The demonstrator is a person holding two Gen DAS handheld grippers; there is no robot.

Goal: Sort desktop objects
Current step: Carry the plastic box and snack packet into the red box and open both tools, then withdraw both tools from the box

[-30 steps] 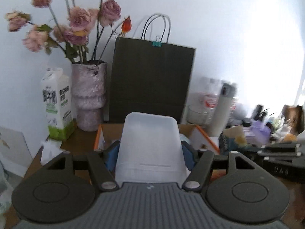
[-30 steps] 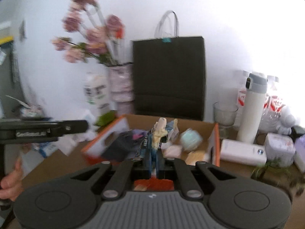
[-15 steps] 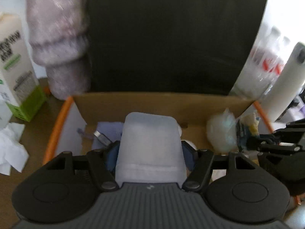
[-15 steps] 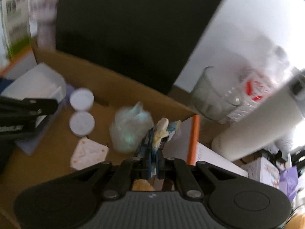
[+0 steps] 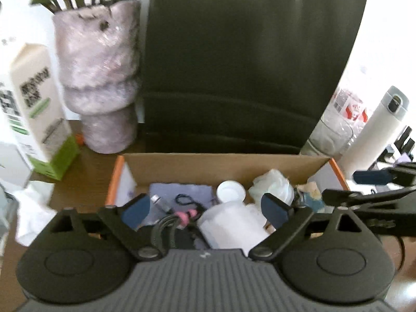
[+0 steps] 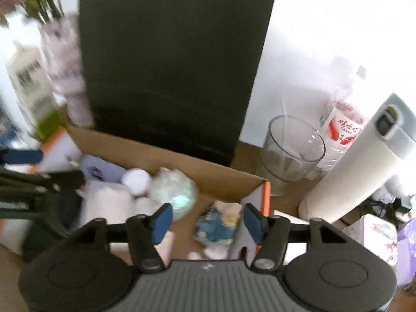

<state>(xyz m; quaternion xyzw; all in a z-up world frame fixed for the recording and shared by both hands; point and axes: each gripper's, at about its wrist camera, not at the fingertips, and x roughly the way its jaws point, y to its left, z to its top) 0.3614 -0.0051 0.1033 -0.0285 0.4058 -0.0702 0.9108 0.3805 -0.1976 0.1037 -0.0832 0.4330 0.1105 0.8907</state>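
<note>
Two grippers poised over one open brown cardboard box with orange flap edges (image 5: 223,165), both with jaws spread wide and holding nothing. Left gripper (image 5: 205,212) above the box's near left portion, blue pads apart; translucent white plastic container (image 5: 232,227) lying inside the box directly below and between its fingers, not pinched by either pad. Right gripper (image 6: 208,219) above the box's right end, blue pads apart; small blue-and-cream crumpled packet (image 6: 219,223) lying on the box floor between the fingertips, free of both. Elsewhere in the box: pale lavender cloth with a black cord on it (image 5: 179,195) at rear left, round white lid (image 5: 230,191) at rear centre, crinkled clear plastic bag with a greenish tint (image 6: 173,188) just right of the lid, dark coiled cable with a pink piece (image 5: 176,219) at front left. Behind the box: tall black paper bag (image 5: 244,62), touching or just beside the rear wall. Left of the bag: mottled pink-grey vase holding green stems (image 5: 100,78) and white milk carton with a green base (image 5: 39,111). Right of the box: clear drinking glass (image 6: 292,150), clear plastic water bottle with a red label (image 6: 343,127), white insulated flask with a grey cap (image 6: 364,161).
</note>
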